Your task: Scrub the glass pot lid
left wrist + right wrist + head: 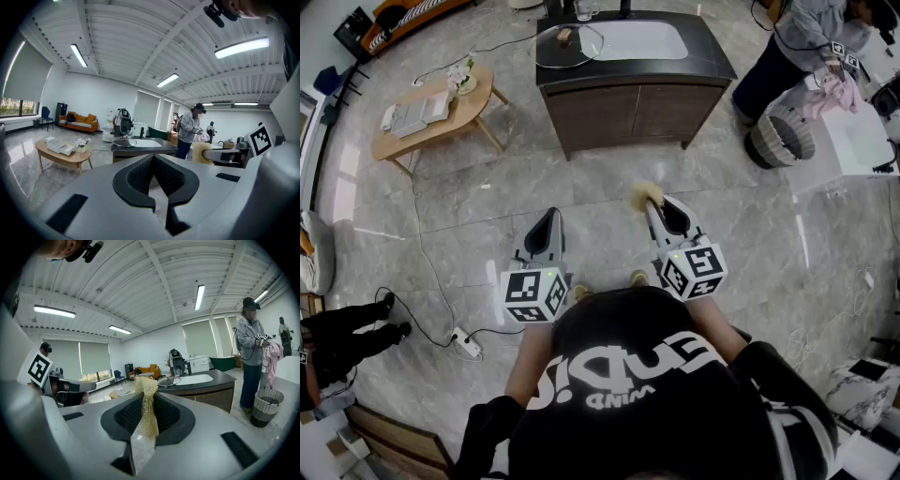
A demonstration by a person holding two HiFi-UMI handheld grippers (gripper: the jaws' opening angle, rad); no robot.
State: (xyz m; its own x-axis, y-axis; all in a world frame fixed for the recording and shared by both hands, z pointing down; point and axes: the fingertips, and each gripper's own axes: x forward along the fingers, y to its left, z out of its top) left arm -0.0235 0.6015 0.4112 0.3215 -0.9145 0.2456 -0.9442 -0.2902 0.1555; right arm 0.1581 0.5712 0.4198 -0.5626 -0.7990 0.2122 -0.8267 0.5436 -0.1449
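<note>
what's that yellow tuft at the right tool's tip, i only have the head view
observer: The right gripper view shows a straw-coloured fibre scrubber. The right tool has its jaws shut on it, and the top of the scrubber sticks out past them.
operator: ok and the left one, anything in it
observer: No. In the left gripper view the left tool is shut, with its pads together and nothing between them.
</note>
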